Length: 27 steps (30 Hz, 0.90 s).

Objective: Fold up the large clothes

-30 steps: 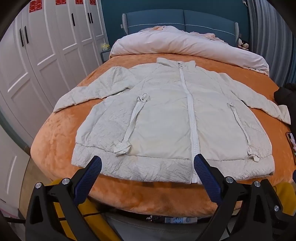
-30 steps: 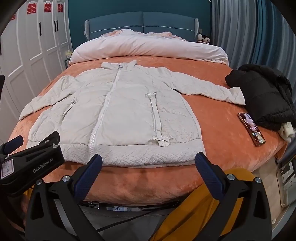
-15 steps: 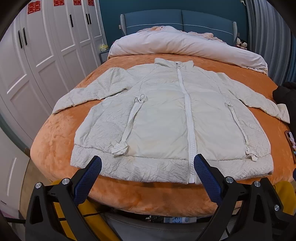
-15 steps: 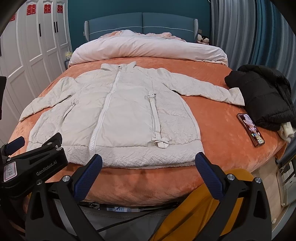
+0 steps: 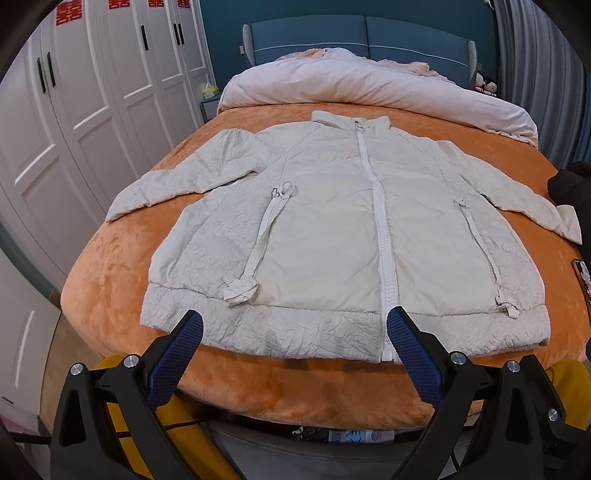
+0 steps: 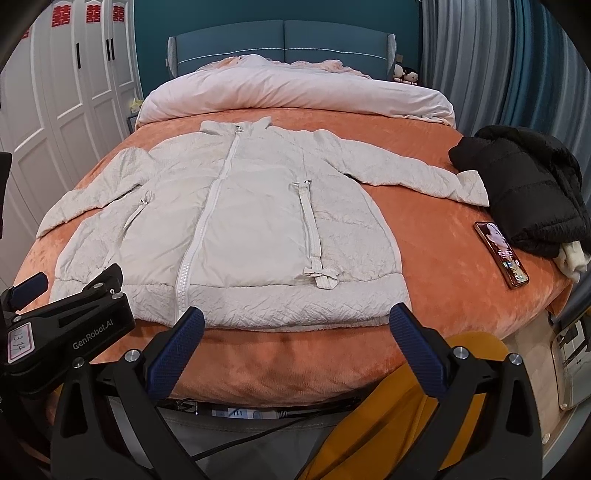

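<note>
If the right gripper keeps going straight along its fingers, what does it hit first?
Probably the white jacket's bottom hem at the near edge of the orange bed. The right gripper is open and empty; depth is uncertain.

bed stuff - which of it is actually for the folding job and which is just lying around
For the job:
white jacket, spread flat and zipped
left gripper, open
right gripper, open

Just lying about:
black coat
phone
rolled duvet

Readable marks
"GenRobot.AI" is printed on the left gripper, whose tag reads "1314"; red double-happiness signs top the wardrobe doors.
</note>
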{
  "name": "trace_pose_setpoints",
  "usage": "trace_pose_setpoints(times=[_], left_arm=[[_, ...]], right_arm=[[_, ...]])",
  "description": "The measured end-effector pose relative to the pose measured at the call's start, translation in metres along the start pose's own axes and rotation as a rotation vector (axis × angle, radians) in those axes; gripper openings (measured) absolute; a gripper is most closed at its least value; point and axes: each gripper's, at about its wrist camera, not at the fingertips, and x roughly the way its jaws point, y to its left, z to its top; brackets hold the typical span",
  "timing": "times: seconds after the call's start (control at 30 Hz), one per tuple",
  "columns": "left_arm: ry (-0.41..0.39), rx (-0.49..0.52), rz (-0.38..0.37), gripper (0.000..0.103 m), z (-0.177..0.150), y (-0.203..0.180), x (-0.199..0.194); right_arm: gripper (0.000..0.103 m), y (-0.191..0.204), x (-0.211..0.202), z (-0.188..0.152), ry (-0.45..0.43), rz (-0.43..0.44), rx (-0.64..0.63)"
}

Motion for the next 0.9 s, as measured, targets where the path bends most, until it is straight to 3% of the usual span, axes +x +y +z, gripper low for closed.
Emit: trace_pose_setpoints(times=[0.9], left_arm=[[0.025,-0.003,0.013,0.097,-0.0065,0.0011,0.0099]], right_arm=[[0.098,0.0014,0.0100,-0.0052,0.046,0.003,0.011]])
